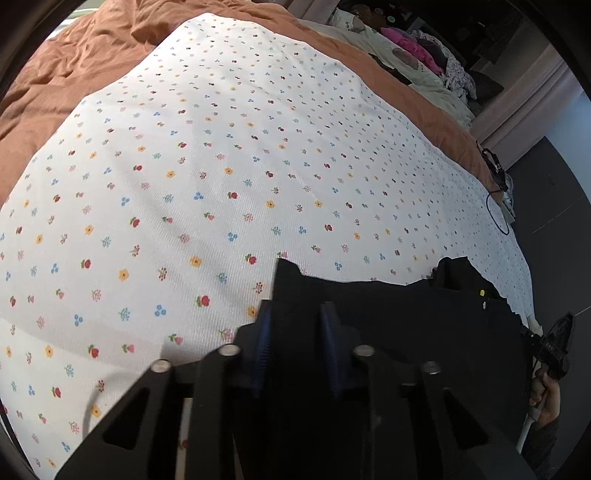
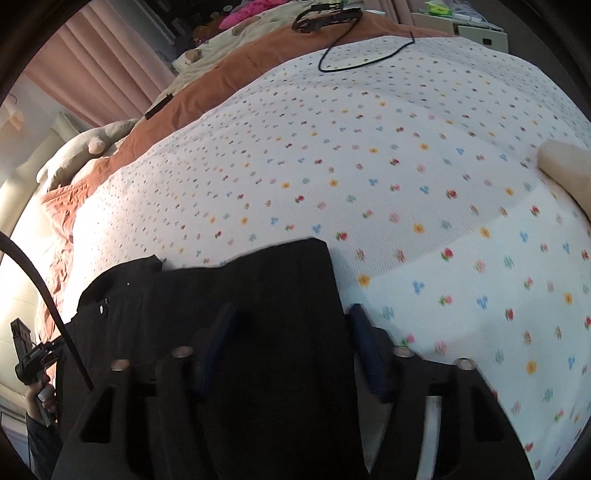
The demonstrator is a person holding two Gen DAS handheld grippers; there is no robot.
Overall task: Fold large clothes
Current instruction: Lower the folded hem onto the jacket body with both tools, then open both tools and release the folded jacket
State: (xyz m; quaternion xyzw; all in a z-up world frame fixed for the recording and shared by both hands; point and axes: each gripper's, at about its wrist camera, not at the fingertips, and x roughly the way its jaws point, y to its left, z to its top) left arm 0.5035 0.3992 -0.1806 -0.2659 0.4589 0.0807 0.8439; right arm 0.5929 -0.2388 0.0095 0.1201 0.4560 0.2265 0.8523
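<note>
A black garment [image 1: 388, 314] lies along the near edge of the bed, on a white flowered sheet [image 1: 221, 166]. My left gripper [image 1: 295, 314] is over its left corner, blue pads [image 1: 264, 332] close on either side of the cloth, apparently shut on it. In the right wrist view the same garment [image 2: 221, 288] runs left from my right gripper [image 2: 291, 325]. The right gripper's blue pads [image 2: 364, 339] stand wide apart with the cloth's right end between them. The other hand-held gripper shows at the edge of the left wrist view [image 1: 554, 350] and of the right wrist view [image 2: 29, 354].
A rust-orange duvet [image 1: 74, 66] lies beyond the sheet. Piled clothes and plush toys [image 1: 417, 51] sit at the far end. A black cable and device [image 2: 332, 22] rest on the bed's far side. A cream pillow [image 2: 565, 166] lies at right. Pink curtains [image 2: 92, 62] hang behind.
</note>
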